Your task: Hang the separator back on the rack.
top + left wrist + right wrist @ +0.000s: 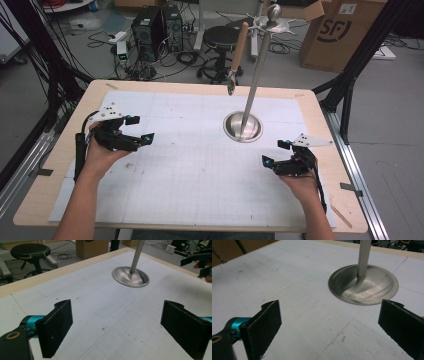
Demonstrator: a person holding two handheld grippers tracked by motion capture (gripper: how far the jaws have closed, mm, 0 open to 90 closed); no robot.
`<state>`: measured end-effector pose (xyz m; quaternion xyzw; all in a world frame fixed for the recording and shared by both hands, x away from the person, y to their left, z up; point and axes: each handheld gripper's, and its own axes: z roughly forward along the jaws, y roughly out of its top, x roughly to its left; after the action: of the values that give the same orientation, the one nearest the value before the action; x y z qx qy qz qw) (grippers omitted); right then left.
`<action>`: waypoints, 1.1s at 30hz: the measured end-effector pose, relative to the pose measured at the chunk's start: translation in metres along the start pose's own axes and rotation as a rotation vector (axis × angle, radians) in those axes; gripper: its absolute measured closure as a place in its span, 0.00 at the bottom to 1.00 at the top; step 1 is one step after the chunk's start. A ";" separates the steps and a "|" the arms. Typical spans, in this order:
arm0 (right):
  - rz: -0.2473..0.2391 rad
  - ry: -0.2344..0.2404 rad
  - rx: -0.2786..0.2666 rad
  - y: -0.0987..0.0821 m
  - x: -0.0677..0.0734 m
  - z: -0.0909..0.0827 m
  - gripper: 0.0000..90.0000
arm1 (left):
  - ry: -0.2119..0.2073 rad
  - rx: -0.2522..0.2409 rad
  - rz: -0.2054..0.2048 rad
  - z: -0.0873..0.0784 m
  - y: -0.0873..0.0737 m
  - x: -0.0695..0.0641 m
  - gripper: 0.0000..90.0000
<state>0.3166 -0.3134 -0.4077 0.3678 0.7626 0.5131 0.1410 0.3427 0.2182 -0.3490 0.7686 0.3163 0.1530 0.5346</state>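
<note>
Item 1 — my left gripper (142, 129), left side of the table (70, 150), over the white gridded mat (190, 165). Jaws stand wide apart with nothing between them, as the left gripper view confirms. It points right and far, toward the stand.

Item 2 — utensil stand (252, 85), right of centre on the far half of the mat. Round metal base (242, 126) flat on the mat; a slim metal pole rises from it to a ball top with short hook arms. It looks top-heavy to me.

Item 3 — wooden-handled utensil (238, 52), hanging from a left-hand hook of the stand, handle up, metal working end down, clear of the table. I cannot tell what kind of tool the end is. I take this as the thing to fetch.

Item 4 — my right gripper (276, 152), near right of the mat, just near of the base. Jaws spread wide, empty; in the right gripper view (329, 322) the base (363, 285) lies just beyond them.

Handling note: I judge this a reach not yet begun. To do it well, I would raise one gripper to the wooden handle, close squarely across its middle, then lift up and off the hook rather than pull sideways. The other gripper could steady the pole low down so the stand does not tip.
</note>
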 end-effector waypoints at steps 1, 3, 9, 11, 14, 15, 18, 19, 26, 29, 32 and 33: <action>0.007 -0.002 0.002 0.000 0.000 0.000 0.04 | -0.001 0.001 0.005 0.001 0.000 -0.001 0.12; 0.006 -0.004 0.004 -0.001 0.000 0.000 0.04 | -0.012 0.027 0.025 0.004 -0.002 -0.004 0.08; 0.008 0.000 0.012 -0.001 0.001 0.001 0.04 | -0.007 0.017 0.011 0.010 -0.014 0.000 0.05; 0.009 -0.001 0.011 -0.001 0.000 0.001 0.04 | 0.006 0.026 -0.003 0.012 -0.018 0.002 0.02; 0.005 0.003 0.001 0.000 0.000 0.000 0.04 | 0.007 0.052 -0.004 0.014 -0.022 0.003 0.02; 0.006 0.001 0.001 0.000 0.000 0.000 0.04 | 0.009 0.059 -0.002 0.015 -0.023 0.003 0.02; 0.006 -0.003 0.001 0.000 -0.002 0.000 0.04 | 0.010 0.058 0.010 0.016 -0.026 0.001 0.02; 0.008 -0.004 -0.001 0.000 -0.002 0.000 0.04 | 0.011 0.056 0.008 0.016 -0.027 0.001 0.02; 0.006 -0.010 0.006 0.000 -0.001 0.001 0.04 | 0.020 0.050 -0.001 0.012 -0.029 0.004 0.02; 0.003 -0.008 0.009 0.000 -0.002 0.002 0.04 | 0.021 0.049 -0.003 0.011 -0.030 0.004 0.02; 0.005 -0.007 0.015 -0.001 -0.003 0.004 0.04 | 0.024 0.051 -0.007 0.011 -0.032 0.004 0.02; 0.005 -0.008 0.015 -0.001 -0.003 0.004 0.04 | 0.025 0.052 -0.007 0.010 -0.032 0.005 0.02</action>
<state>0.3205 -0.3128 -0.4107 0.3727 0.7649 0.5063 0.1404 0.3418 0.2211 -0.3832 0.7790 0.3295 0.1526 0.5111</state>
